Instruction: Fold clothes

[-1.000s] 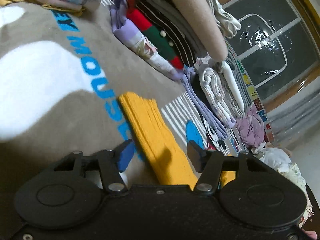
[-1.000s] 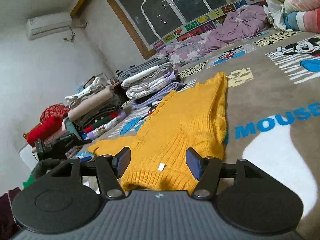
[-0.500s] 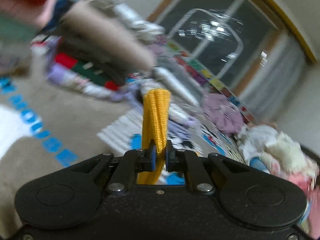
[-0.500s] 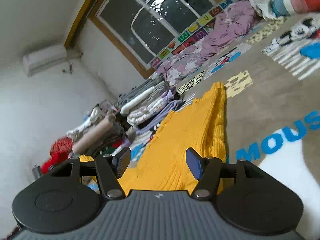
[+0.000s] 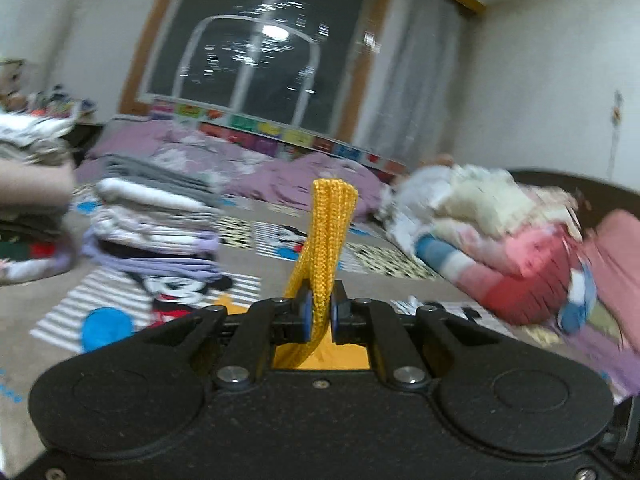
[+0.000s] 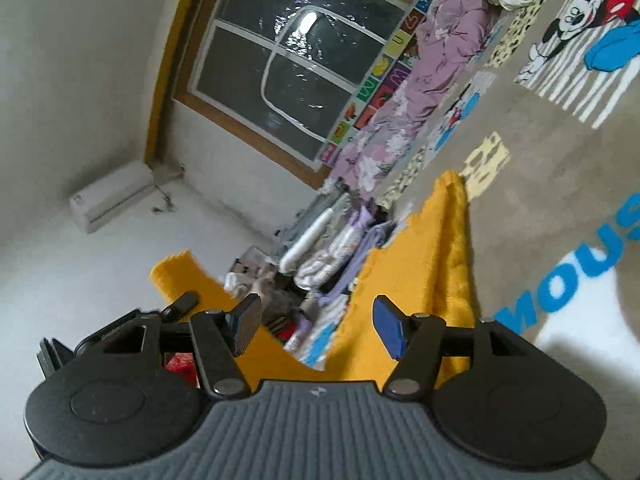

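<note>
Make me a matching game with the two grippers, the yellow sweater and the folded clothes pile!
Things:
1. left gripper
2. right gripper
3. yellow sweater
4. folded clothes pile

States:
A. jaws open, nothing between them
B. stacked on the cartoon blanket
C. jaws shut on a yellow knit sleeve
D. partly lifted, partly lying on the blanket

Pairs: 1-C, 2-A, 3-D, 4-B

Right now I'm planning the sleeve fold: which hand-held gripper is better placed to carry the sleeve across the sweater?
Left. The left hand-held gripper is shut on the sleeve, lifted off the blanket. The right hand-held gripper is open, holding nothing.
</note>
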Tool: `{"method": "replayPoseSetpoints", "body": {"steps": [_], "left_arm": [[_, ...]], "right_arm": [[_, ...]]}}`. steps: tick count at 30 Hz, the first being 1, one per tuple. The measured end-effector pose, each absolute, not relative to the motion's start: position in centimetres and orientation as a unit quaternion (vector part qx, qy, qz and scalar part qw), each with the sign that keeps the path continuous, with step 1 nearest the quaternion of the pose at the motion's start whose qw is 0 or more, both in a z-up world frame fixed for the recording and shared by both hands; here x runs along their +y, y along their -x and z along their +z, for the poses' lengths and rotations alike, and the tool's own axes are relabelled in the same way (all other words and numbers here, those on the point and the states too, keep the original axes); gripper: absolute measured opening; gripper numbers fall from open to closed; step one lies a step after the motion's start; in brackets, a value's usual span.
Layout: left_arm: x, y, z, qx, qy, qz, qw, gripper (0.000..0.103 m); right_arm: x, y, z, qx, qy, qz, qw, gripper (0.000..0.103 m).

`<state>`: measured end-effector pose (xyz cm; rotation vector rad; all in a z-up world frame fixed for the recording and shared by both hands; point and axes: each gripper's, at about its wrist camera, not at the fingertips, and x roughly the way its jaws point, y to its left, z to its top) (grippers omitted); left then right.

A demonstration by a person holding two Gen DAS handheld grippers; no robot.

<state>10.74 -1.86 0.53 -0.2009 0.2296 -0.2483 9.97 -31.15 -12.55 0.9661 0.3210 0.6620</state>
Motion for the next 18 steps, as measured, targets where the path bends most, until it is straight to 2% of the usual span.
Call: {"method": "replayPoseSetpoints", "body": {"steps": [18], "left_arm": [[-16.4,-11.6,-5.4,0.158,-0.099,-0.192,0.964,0.006]], "right_arm": [[-36.3,-10.1,-15.4,0.118,-0.584,0.279,0.753,0.063]]}}
